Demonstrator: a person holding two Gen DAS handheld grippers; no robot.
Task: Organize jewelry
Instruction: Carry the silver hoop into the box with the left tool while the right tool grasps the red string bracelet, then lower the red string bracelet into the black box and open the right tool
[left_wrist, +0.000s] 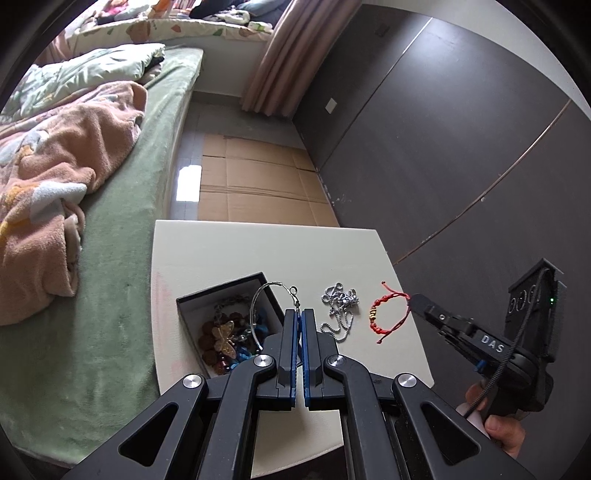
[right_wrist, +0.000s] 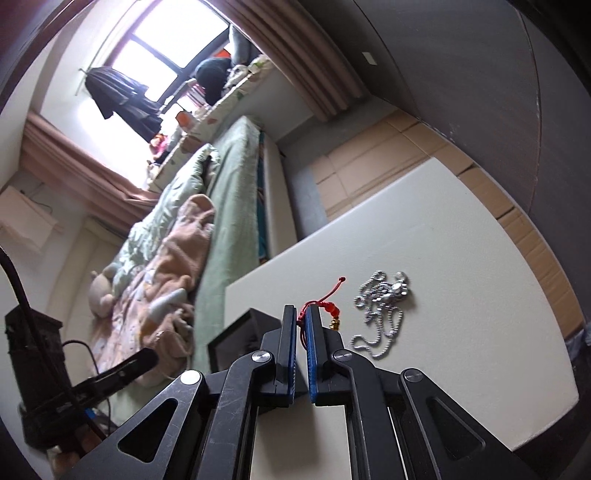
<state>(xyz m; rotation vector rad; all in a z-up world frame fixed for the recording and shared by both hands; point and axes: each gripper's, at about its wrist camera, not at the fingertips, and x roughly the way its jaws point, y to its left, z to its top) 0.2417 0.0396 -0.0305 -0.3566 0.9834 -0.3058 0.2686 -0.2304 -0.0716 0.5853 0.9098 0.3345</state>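
My left gripper (left_wrist: 299, 312) is shut on a thin silver hoop (left_wrist: 258, 299) and holds it over the black jewelry box (left_wrist: 207, 295), which has several beads and a gold butterfly piece (left_wrist: 224, 335) in it. A silver ball chain (left_wrist: 341, 306) lies on the white table (left_wrist: 221, 251) to the right of the box. My right gripper (right_wrist: 303, 310) is shut on the cord of a red bracelet (right_wrist: 325, 306) with gold beads, seen at the table's right edge in the left wrist view (left_wrist: 384, 314). The silver chain also shows in the right wrist view (right_wrist: 384, 302).
A bed with a green sheet (left_wrist: 122, 229) and a pink blanket (left_wrist: 48, 184) runs along the table's left side. Flattened cardboard (left_wrist: 255, 181) covers the floor beyond the table. A dark wardrobe wall (left_wrist: 443, 129) stands to the right.
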